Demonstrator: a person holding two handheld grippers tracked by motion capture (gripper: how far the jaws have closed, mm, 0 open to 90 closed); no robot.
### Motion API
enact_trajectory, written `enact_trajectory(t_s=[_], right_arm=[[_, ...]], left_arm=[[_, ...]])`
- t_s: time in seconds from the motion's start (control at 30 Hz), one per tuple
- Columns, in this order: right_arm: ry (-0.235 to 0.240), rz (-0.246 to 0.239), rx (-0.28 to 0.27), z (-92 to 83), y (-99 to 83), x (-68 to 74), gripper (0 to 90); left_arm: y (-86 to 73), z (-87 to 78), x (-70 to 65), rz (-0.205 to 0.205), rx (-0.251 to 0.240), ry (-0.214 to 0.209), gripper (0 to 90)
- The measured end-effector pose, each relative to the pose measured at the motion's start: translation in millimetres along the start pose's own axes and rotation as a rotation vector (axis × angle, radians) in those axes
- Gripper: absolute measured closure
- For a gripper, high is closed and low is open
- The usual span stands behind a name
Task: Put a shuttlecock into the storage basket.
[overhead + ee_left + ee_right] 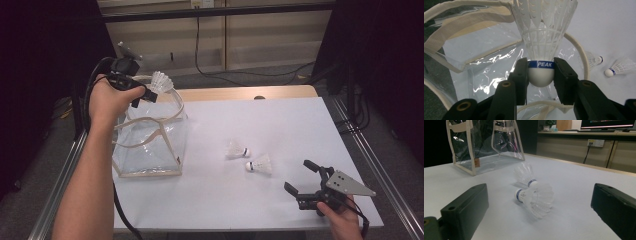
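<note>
Left tool (145,95) clenched on shuttlecock (161,81) cork, feathers pointing 12 o'clock, directly above clear bag's (150,145) open mouth.

At the frame's left a clear plastic bag with cream webbing trim (150,145) stands on the white counter (280,125), two white feathered shuttlecocks (237,150) (260,164) lying to its right at centre.

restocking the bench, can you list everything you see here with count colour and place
held shuttlecock: 1, white with blue band, clamped at its cork over the bag's open top
loose shuttlecocks: 2, white with blue bands, lying mid-table, side by side
bag: 1, clear plastic with cream trim, table's left side
table: 1, white top
left gripper: 1, black, above the bag
right gripper: 1, black, jaws wide, near table's right front corner
</note>
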State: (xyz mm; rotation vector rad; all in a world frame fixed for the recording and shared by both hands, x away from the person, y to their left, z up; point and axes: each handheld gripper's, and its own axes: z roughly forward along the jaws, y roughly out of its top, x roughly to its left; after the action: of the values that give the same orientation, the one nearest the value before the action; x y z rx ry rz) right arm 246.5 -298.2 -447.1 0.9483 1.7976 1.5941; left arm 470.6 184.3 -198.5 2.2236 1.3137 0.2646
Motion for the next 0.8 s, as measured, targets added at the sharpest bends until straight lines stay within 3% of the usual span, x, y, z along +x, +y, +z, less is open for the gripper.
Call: enact_trajectory(t_s=[0.8], right_arm=[[0.002,0.003,0.001,0.2,-0.1,0.0,0.8]], left_arm=[[-3.8,-0.7,10.0,-0.038,-0.006,0.022,65.6]])
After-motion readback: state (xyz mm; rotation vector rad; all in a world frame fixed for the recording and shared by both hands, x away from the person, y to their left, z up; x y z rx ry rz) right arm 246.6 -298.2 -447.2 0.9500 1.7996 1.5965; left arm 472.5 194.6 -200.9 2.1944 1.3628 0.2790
